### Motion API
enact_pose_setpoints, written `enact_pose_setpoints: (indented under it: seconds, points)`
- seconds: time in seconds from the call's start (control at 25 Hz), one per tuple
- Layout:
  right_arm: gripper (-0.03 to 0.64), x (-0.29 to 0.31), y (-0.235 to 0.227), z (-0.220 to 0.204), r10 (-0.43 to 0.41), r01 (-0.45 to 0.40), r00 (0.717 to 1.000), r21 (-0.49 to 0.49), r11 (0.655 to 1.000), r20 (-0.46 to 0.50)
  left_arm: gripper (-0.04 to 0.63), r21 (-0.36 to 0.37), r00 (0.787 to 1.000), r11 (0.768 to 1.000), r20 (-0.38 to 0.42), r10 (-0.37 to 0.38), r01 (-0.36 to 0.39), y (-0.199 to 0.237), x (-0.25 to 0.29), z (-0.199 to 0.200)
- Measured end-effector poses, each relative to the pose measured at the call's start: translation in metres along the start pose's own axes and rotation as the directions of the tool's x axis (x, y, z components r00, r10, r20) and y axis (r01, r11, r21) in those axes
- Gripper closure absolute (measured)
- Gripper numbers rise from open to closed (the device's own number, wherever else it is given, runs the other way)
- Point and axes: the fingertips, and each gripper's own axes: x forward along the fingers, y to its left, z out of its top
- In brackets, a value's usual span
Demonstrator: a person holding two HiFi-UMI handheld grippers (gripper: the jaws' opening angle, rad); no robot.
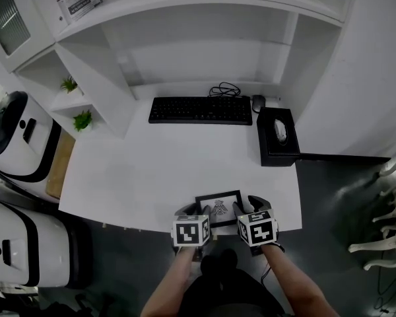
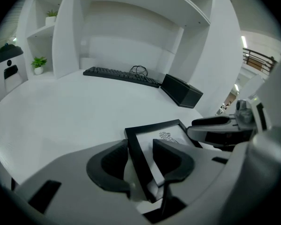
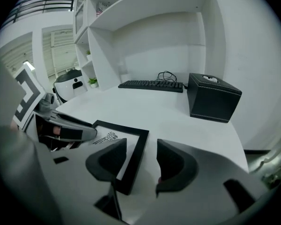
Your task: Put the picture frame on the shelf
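Keyboard (image 1: 200,109) and tissue box (image 1: 277,137) stand well back; picture frame (image 1: 218,207) lies flat (near edge of desk (image 1: 152,170)), one side inside each of the open left gripper (image 2: 140,146) and right gripper (image 3: 141,149).

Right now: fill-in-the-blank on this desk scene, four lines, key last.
The black rectangular picture frame lies ____ on the white desk.
In the head view, the black keyboard sits to the ____ of the black box.
The left gripper and right gripper both have jaws ____, astride the frame's side edges.
The side shelves hold ____ small green plants.
Missing words: flat; left; open; two.
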Motion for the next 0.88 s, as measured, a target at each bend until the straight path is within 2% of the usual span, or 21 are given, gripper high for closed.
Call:
enact_pose_setpoints:
  seconds: [0.64, 0.72, 0.88]
  points:
    - [0.485, 0.015, 0.006, -0.010, 0.015, -0.016, 0.994, -0.004, 1.000, -0.105, 0.431, -0.015, 1.000, 1.000, 0.006, -0.009, 0.009, 0.002, 0.002, 0.000]
    - [0.507, 0.016, 0.008, -0.010, 0.015, -0.015, 0.994, 0.000, 1.000, -0.109, 0.431, -0.016, 1.000, 1.000, 0.005, -0.009, 0.009, 0.001, 0.001, 0.001]
    - [0.511, 0.015, 0.008, -0.010, 0.020, -0.019, 0.994, 0.006, 1.000, -0.108, 0.431, -0.013, 1.000, 1.000, 0.004, -0.002, 0.002, 0.001, 0.001, 0.001]
